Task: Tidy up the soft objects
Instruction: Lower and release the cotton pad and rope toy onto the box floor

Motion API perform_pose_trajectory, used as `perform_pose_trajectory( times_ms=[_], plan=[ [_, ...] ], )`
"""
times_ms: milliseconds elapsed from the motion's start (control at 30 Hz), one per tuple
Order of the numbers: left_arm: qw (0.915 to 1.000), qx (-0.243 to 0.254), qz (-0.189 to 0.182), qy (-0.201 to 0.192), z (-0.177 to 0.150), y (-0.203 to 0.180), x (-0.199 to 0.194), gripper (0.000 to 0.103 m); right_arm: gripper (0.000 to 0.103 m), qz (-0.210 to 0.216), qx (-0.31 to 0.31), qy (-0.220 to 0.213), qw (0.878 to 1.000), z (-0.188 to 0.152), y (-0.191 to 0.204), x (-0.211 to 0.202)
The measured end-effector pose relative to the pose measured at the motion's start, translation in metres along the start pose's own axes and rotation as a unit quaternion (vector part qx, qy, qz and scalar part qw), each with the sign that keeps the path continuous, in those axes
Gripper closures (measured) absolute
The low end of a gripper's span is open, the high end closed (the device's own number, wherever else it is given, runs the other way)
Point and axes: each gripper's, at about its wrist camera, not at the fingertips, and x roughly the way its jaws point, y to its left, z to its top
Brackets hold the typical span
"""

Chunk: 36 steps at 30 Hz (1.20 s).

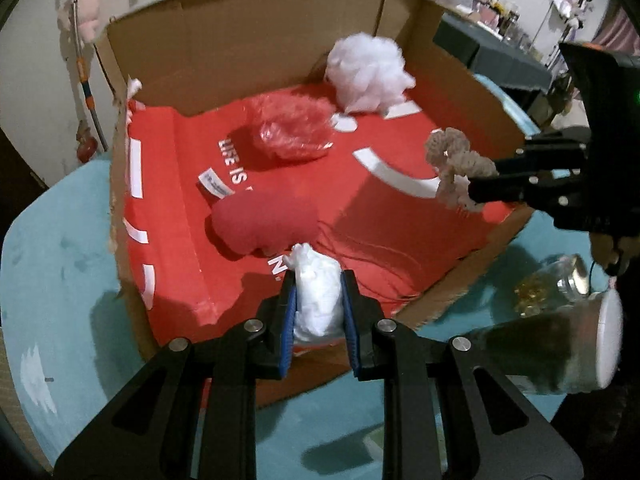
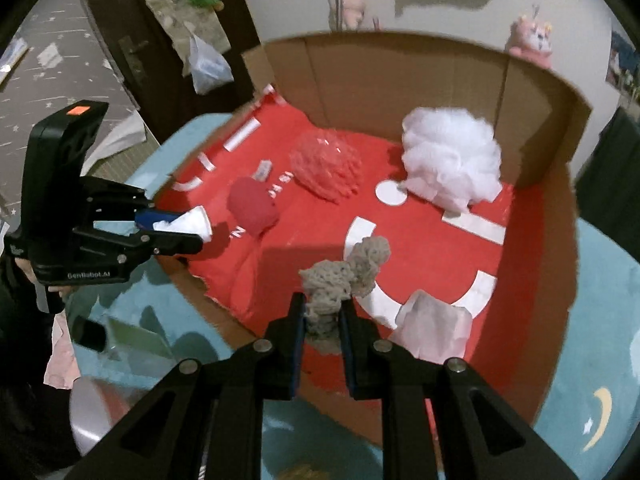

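My left wrist camera looks forward along my left gripper (image 1: 319,300), low at the near edge of the cardboard box (image 1: 248,40), facing its back wall — close in. My right wrist camera sits behind my right gripper (image 2: 323,312), at another edge of the box, looking down into it. Both views share the red lining (image 1: 400,216) and white fluffy ball (image 2: 452,156) — each also catches my other gripper.
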Motion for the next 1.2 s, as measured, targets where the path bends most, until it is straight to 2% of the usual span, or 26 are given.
perform_pose_trajectory(
  times_ms=[200, 633, 767, 867, 967, 1067, 1100, 1200],
  plan=[
    [0.9999, -0.003, 0.008, 0.015, 0.001, 0.009, 0.017, 0.084, 0.085, 0.005, 0.011, 0.041, 0.999, 0.007, -0.011, 0.022],
    [0.9992, -0.006, 0.027, 0.028, 0.000, 0.017, 0.034, 0.083, 0.080, -0.014, 0.008, 0.057, 0.998, 0.012, -0.015, 0.039],
    [0.9991, -0.005, 0.032, 0.029, 0.000, 0.017, 0.035, 0.082, 0.069, -0.023, 0.001, 0.062, 0.998, 0.013, -0.014, 0.045],
    [0.9990, -0.001, 0.034, 0.029, 0.001, 0.014, 0.036, 0.081, 0.065, -0.031, -0.006, 0.060, 0.998, 0.013, -0.012, 0.046],
    [0.9992, -0.003, 0.028, 0.028, 0.000, 0.014, 0.036, 0.073, 0.060, -0.037, -0.010, 0.060, 0.997, 0.012, -0.010, 0.046],
    [0.9994, -0.002, 0.021, 0.027, 0.000, 0.013, 0.036, 0.048, 0.054, -0.048, -0.022, 0.060, 0.997, 0.012, -0.007, 0.047],
    [0.9997, 0.003, 0.011, 0.023, -0.001, 0.009, 0.036, 0.043, 0.052, -0.051, -0.024, 0.060, 0.997, 0.012, -0.006, 0.047],
    [0.9993, 0.013, 0.030, 0.017, -0.001, 0.002, 0.034, 0.042, 0.050, -0.058, -0.031, 0.056, 0.996, 0.012, -0.004, 0.044]
  ],
)
